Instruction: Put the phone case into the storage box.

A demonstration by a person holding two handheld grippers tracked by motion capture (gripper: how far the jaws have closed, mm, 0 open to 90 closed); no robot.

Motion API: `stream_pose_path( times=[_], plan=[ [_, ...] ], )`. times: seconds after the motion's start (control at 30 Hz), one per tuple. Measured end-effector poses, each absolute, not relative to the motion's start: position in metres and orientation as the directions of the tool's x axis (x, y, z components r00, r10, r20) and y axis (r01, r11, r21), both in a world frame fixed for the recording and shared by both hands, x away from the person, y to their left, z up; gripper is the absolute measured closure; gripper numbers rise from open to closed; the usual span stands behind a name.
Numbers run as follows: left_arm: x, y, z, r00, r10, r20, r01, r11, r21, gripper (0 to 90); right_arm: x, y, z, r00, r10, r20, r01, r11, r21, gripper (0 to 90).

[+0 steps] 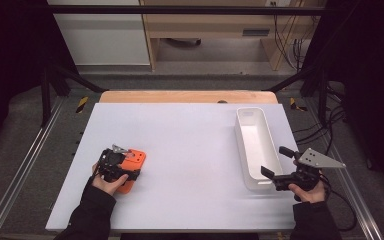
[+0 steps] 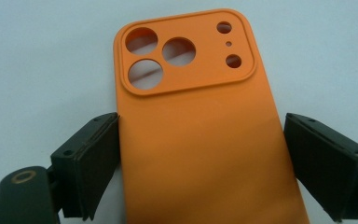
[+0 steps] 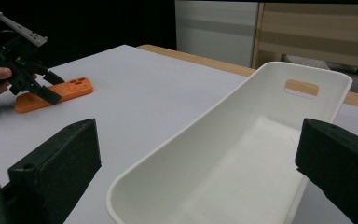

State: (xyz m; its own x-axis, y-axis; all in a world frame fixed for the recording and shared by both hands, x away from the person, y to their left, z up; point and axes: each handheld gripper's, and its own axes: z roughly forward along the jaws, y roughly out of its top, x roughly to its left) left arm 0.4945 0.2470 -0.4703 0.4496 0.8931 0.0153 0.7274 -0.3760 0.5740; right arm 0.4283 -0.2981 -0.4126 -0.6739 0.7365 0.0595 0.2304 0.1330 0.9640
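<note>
Fig. — Left gripper point(image 1: 128, 170) straddling an orange phone case point(image 1: 136, 161), lower left of the high view, on the white table top point(image 1: 190, 145).

Step in hand (judged): closing on the case for a pick. In the left gripper view the case point(image 2: 200, 135) lies flat, camera cut-outs toward the top of the frame, btwn the two black jaws. Jaws are wide apart; the one at left sits at the case's edge, the one at right stands just off the opposite edge w/ a thin strip of table showing. No firm grip yet, as far as the frames tell.

To do it well: keep jaws square to the long edges, centre the case so both pads meet it together, squeeze gently. A thin flexible shell will likely bow or pop out if pinched hard or off-centre. Lift straight before any carry.

Surroundings: white bin point(image 1: 255, 147) at right of the high view, long axis running away from the viewer, interior bare; likely drop spot. Right gripper point(image 1: 271, 160) hovers at the bin's near end, jaws spread wide w/ nothing held; in the right gripper view the bin point(image 3: 261, 140) lies btwn them, untouched.

Obstacles: table btwn case and bin is free. The bin's wall must be cleared from above, and the right gripper stands close to the bin's near end.
</note>
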Motion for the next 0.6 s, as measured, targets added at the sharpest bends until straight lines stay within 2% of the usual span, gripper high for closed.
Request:
stream_pose_path(
  times=[0.6],
  plan=[
    [0.487, 0.248, -0.450, 0.459, 0.888, 0.019, 0.688, -0.368, 0.626, 12.7, 0.428, -0.298, -0.412, -0.676, 0.735, 0.058, 0.230, 0.135, 0.964, 0.4]
  ],
)
